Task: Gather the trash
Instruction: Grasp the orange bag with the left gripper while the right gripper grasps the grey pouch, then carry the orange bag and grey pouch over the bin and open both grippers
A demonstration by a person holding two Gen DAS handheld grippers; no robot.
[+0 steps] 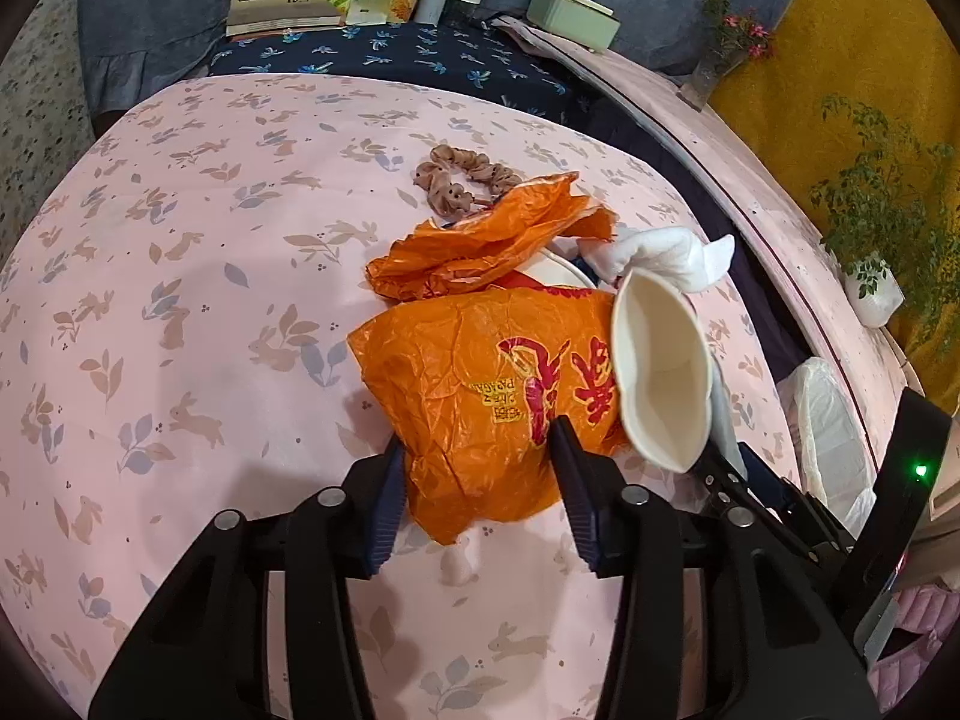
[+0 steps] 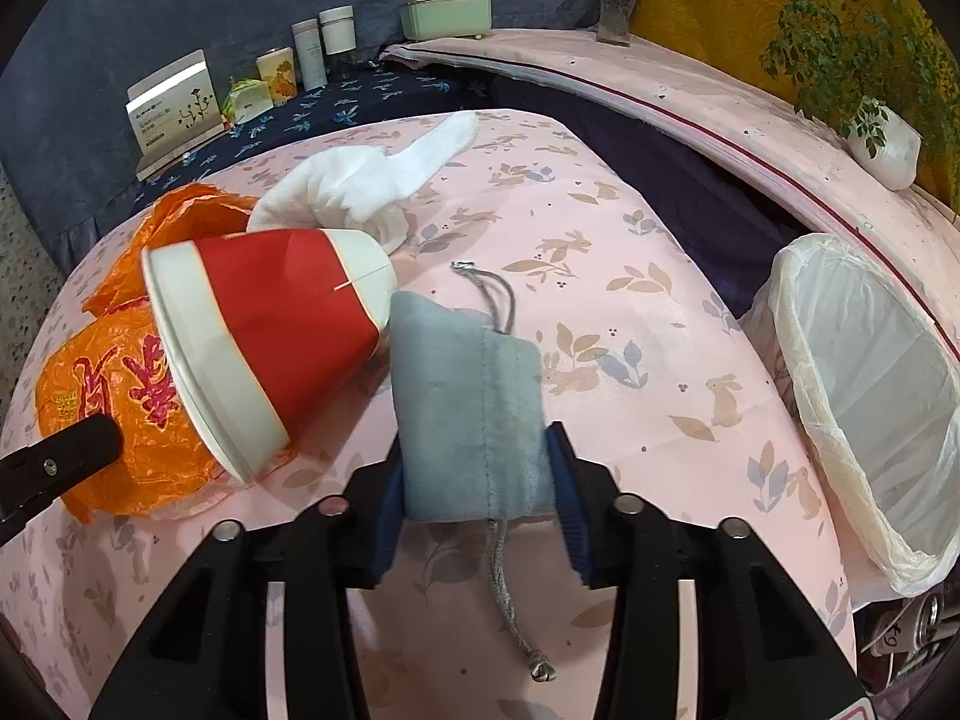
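My left claw (image 1: pixel 477 456) is clamped on the near edge of the orange plastic bag (image 1: pixel 480 396), both pads pressing into the crinkled film. The bag lies on the pink rabbit-print bed cover (image 1: pixel 180 312), its red lettering facing up. Just beyond it sits a second crumpled piece of orange plastic (image 1: pixel 492 240), and behind that a brown scrunchie (image 1: pixel 462 180).

My right claw (image 2: pixel 477 468) grips a grey drawstring pouch (image 2: pixel 468 396), the pads squeezing its sides while the cord (image 2: pixel 510 600) trails toward me on the cover. Just left of the pouch, a red and white paper cup (image 2: pixel 264 336) lies tipped on its side with its rim resting on the orange bag; whether cup and pouch touch I cannot tell. A white towel (image 2: pixel 360 180) lies bunched behind the cup.

At the right edge of the bed stands a bin lined with a clear bag (image 2: pixel 864 390), its mouth open. Boxes and jars (image 2: pixel 312 54) line the far end of the bed.
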